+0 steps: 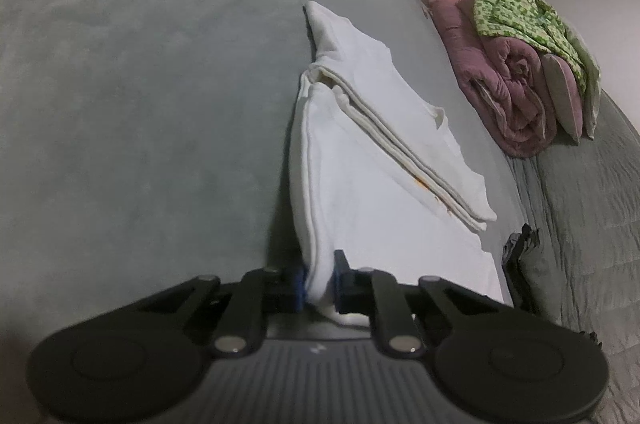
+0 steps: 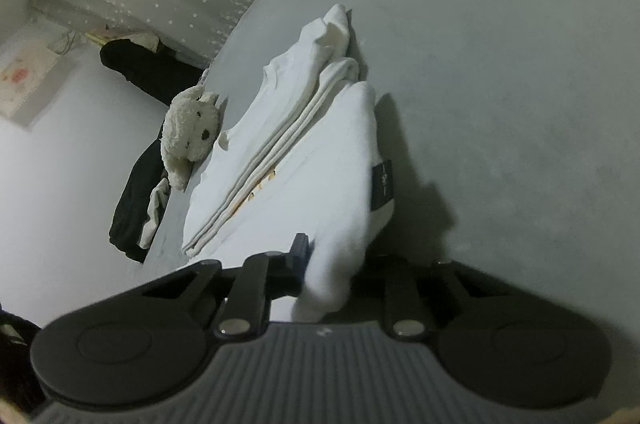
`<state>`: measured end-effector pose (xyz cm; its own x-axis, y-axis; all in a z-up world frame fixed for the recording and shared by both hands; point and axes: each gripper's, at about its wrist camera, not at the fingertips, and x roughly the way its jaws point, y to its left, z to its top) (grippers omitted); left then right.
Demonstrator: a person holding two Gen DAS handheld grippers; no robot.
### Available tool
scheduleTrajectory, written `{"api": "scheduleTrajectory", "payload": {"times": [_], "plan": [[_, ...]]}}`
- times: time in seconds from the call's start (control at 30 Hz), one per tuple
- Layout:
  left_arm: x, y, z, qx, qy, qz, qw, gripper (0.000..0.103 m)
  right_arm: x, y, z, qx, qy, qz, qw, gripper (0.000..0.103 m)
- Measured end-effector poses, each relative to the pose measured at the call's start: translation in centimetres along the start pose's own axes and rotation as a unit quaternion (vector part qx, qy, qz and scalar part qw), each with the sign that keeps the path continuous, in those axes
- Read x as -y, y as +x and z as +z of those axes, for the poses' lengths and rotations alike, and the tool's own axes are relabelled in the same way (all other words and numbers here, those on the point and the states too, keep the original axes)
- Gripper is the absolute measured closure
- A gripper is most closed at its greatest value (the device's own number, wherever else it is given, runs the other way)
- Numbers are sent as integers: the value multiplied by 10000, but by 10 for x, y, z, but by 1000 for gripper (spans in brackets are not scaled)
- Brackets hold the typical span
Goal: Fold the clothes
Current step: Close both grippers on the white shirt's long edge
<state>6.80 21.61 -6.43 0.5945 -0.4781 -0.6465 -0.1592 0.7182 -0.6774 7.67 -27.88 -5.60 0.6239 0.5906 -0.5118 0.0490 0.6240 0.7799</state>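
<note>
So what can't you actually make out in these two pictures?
- Right wrist view: the right gripper's far finger, covered by the white garment.
- Right wrist view: wording on the garment's black label, too small.
- Left wrist view: the dark object past the garment, partly hidden and unidentifiable.

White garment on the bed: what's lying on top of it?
A folded sleeve lies diagonally across the white garment, with orange print peeking out beside its edge. The rest of the print is covered.

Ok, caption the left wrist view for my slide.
Left gripper shut on the white garment's near edge, on a grey bed.
</note>
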Motion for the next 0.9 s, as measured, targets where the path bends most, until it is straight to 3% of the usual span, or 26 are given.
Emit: {"api": "scheduleTrajectory", "payload": {"times": [0.9], "plan": [[19,-30,-17,441,6,-280,9986,93,-23,-26,-2,202,18,559,9982,88]]}}
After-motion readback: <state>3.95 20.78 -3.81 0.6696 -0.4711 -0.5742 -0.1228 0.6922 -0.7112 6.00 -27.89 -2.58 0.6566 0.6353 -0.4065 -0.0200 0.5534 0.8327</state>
